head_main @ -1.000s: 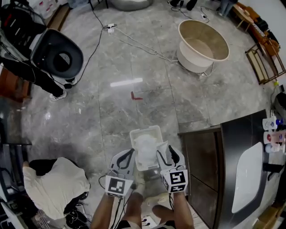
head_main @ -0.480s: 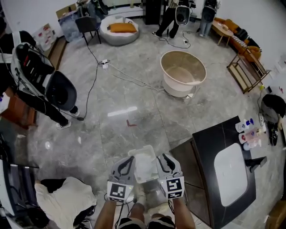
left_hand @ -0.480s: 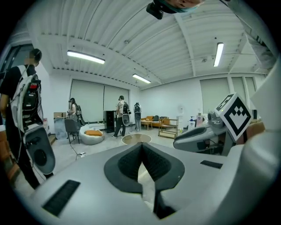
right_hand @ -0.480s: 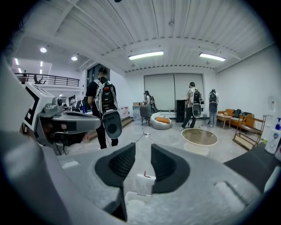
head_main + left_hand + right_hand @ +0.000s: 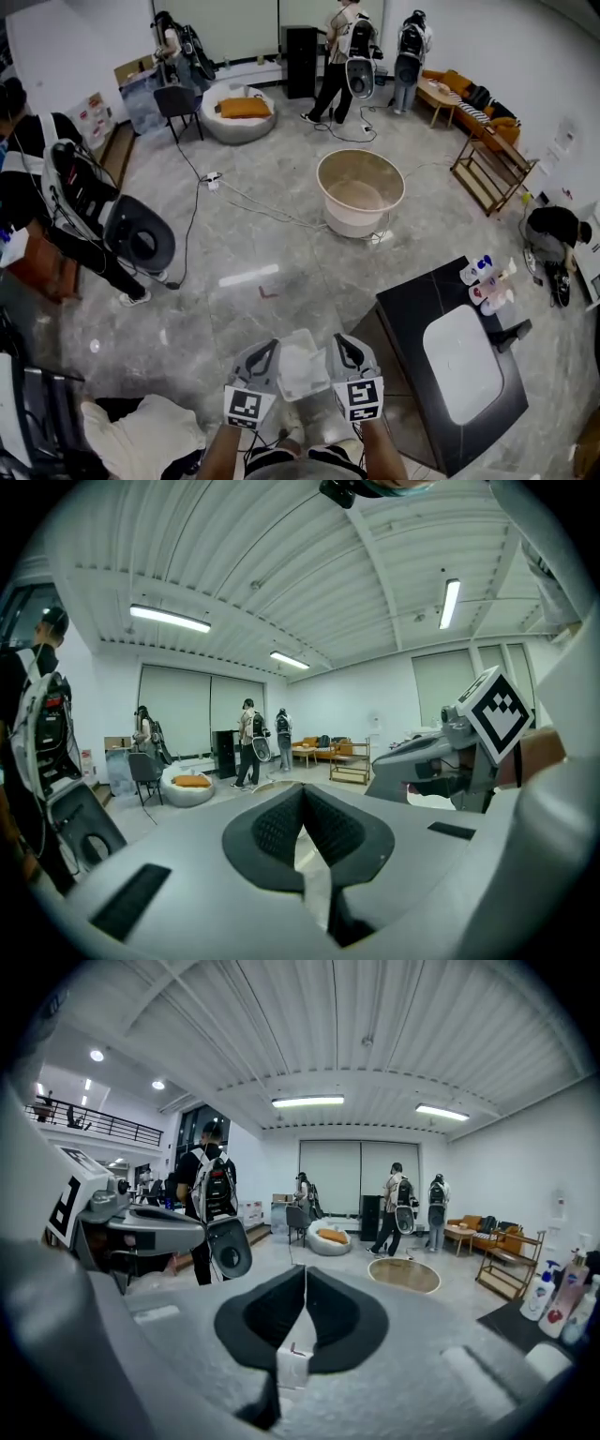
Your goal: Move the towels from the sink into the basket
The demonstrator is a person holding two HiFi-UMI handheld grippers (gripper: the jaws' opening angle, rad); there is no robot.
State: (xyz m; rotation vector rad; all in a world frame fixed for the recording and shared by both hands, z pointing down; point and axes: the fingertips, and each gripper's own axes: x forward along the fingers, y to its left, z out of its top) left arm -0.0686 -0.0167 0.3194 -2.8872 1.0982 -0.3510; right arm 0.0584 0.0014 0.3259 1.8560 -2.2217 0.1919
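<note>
A white basket (image 5: 302, 335) stands on the floor low in the head view, with white towels (image 5: 298, 366) lying in it. My left gripper (image 5: 265, 347) hangs at its left side and my right gripper (image 5: 345, 343) at its right, both above it. In the left gripper view the left gripper (image 5: 303, 789) is shut and empty. The right gripper (image 5: 305, 1274) has just been closing and is shut, with nothing between its pads. The white sink (image 5: 461, 364) sits in a black counter (image 5: 412, 309) to the right; I see no towel in it.
A round beige tub (image 5: 361, 192) stands on the grey floor ahead, with a cable (image 5: 262, 211) running left of it. Bottles (image 5: 487, 281) stand on the counter's far end. People with backpacks (image 5: 347, 47) stand at the back. A white cloth heap (image 5: 141, 441) lies lower left.
Both grippers have risen from beside the basket, and the head view has lifted with them. The basket looks smaller and more of the room shows.
</note>
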